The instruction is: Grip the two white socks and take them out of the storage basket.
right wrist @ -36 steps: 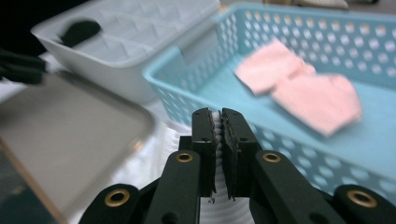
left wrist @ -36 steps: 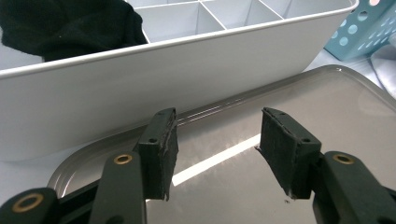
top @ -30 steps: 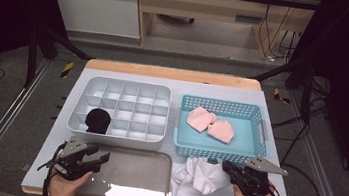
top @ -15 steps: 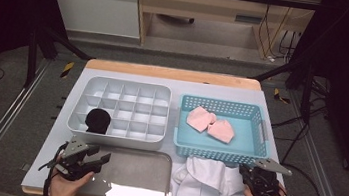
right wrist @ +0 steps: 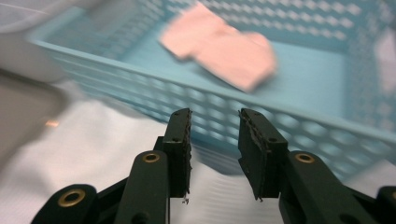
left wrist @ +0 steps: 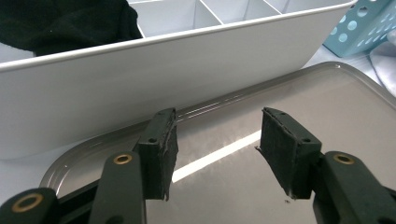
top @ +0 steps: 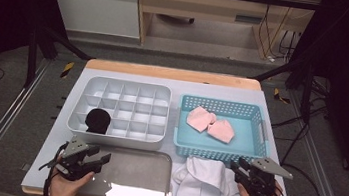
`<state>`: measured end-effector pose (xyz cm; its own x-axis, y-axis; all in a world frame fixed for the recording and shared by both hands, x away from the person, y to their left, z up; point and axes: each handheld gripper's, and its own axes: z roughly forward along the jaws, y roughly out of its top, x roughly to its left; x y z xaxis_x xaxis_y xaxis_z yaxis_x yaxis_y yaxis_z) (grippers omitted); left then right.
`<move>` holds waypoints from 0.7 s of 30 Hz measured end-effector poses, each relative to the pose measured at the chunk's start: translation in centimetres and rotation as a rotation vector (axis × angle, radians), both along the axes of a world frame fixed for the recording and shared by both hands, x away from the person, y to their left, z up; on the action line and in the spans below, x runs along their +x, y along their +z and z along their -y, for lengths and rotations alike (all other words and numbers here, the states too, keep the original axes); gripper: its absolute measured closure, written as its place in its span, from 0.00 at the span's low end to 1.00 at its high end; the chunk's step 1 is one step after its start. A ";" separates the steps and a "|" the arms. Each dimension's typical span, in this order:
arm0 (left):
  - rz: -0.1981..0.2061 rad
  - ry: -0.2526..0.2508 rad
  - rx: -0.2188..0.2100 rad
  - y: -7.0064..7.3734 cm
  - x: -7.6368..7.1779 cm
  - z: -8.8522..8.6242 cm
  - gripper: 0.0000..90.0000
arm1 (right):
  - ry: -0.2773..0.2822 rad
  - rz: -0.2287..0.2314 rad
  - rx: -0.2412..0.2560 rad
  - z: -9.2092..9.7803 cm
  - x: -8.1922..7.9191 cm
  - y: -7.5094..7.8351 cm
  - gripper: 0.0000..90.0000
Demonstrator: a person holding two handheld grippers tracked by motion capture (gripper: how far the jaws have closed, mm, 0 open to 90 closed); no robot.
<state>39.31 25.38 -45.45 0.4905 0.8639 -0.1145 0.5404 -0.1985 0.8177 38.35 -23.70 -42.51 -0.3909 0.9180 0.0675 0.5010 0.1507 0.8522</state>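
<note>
Right tool [top: 238,167] has drawn back; white cloth [top: 205,176] blurred.

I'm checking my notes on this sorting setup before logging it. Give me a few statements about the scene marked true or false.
1. A black item lies in a front-left compartment of the white divided tray. True.
2. The blue basket holds three green cloths. False: it holds two pink pieces.
3. The left tool has its jaws apart with nothing between them, over the metal tray. True.
4. The right tool is clamped on a pink piece. False: its jaws stand apart and hold nothing, pointing at the basket wall.
5. White cloth lies on the table in front of the basket. True.
</note>
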 end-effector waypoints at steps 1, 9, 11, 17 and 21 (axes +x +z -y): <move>-0.001 0.001 -0.002 0.0 0.0 0.0 0.50 | 0.033 0.006 0.009 -0.7 -0.2 0.3 0.74; -0.003 -0.001 -0.010 0.0 0.0 0.0 0.50 | 0.237 -0.036 -0.042 -7.8 0.4 -1.3 0.68; -0.003 -0.002 -0.013 0.1 -0.1 0.0 0.50 | 0.231 -0.051 -0.085 -8.7 0.8 -2.2 0.69; -0.004 0.000 -0.017 0.1 0.0 -0.1 0.50 | 0.210 -0.079 -0.084 -8.5 1.1 -3.1 0.96; -0.005 -0.002 -0.016 0.1 0.0 0.0 0.50 | 0.193 -0.042 -0.045 -7.1 0.6 -1.8 0.97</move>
